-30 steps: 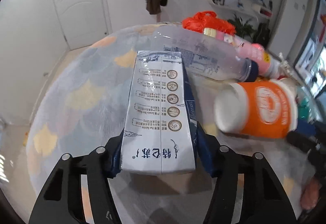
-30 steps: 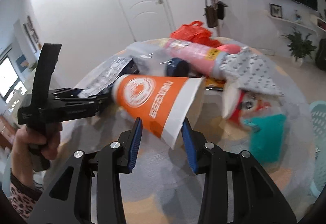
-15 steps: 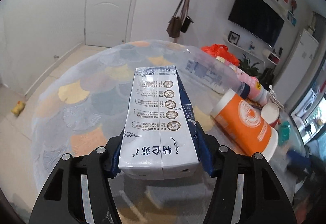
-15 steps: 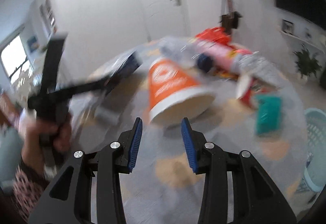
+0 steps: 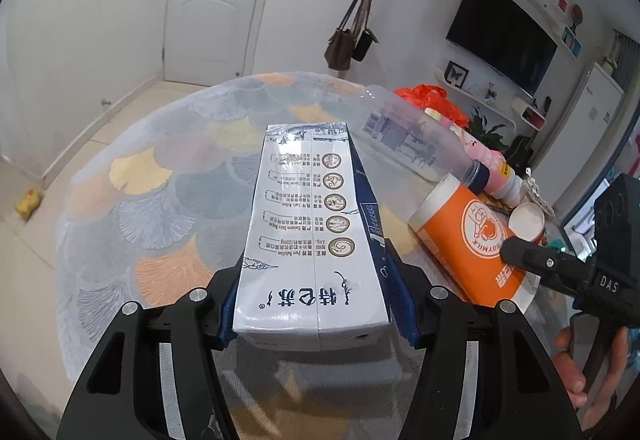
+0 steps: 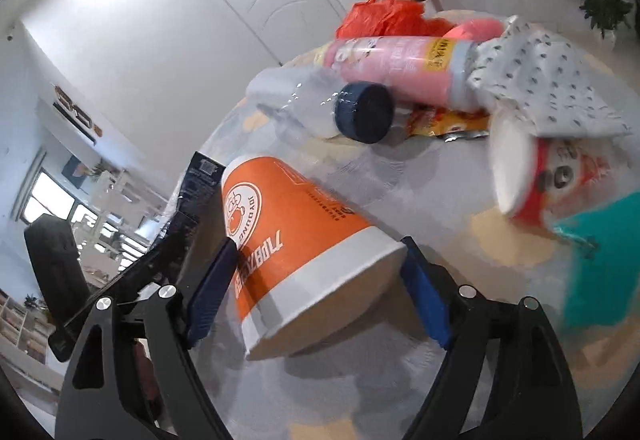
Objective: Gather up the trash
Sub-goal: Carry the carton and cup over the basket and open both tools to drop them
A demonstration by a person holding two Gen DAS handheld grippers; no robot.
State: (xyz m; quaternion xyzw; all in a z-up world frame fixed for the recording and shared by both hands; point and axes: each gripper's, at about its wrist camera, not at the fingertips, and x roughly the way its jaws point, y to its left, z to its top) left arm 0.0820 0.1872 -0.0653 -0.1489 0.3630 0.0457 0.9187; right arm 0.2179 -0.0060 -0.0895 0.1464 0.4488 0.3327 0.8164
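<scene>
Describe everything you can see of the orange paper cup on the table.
The orange paper cup lies on its side on the patterned table, apparently empty, its open mouth toward the right gripper. It looks like coated paper: orange wall, white bands at rim and base, a round white logo and white lettering. The gripper's blue pads flank its rim, open. A clear bottle lies behind it.

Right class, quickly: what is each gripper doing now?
Left gripper: closed on the milk carton.
Right gripper: open, fingers either side of the orange cup.
</scene>
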